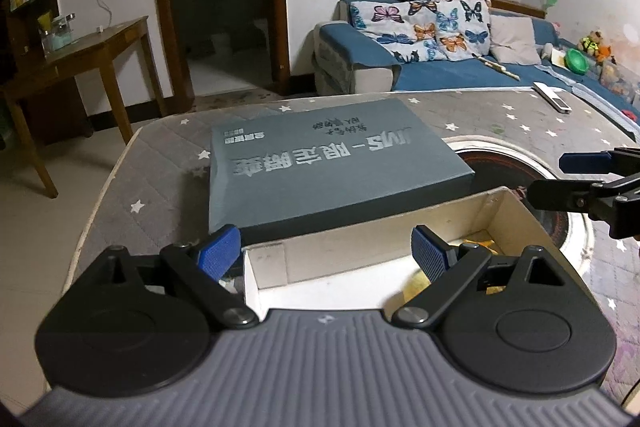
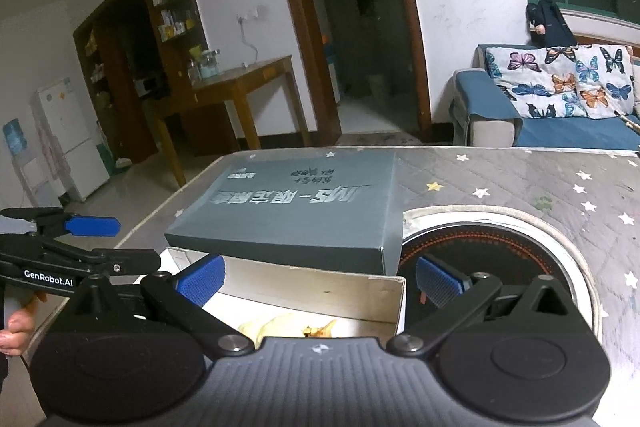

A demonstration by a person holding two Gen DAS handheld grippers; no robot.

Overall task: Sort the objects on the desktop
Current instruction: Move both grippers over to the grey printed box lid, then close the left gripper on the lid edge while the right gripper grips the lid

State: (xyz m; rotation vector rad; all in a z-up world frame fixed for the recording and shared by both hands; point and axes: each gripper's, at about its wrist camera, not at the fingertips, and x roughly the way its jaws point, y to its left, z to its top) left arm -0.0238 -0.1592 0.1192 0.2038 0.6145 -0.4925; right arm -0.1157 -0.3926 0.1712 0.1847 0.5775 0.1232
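An open white cardboard box (image 1: 360,255) sits on the star-patterned table cover, with yellow crumpled items (image 2: 280,325) inside. Its grey-blue lid (image 1: 332,163) with printed lettering lies flat just behind it, touching the box's far wall. My left gripper (image 1: 326,253) hovers open over the box's left part with nothing between its blue pads. My right gripper (image 2: 320,281) is also open and empty over the box (image 2: 312,291), the lid (image 2: 304,207) beyond it. Each view catches the other gripper at its edge: the right one (image 1: 560,179), the left one (image 2: 116,243).
A round dark heater plate (image 1: 500,163) is set into the table right of the lid. A white remote (image 1: 552,98) lies at the far right edge. Beyond stand a blue sofa (image 1: 440,67) and a wooden side table (image 1: 80,55). A hand (image 2: 16,331) holds the left gripper.
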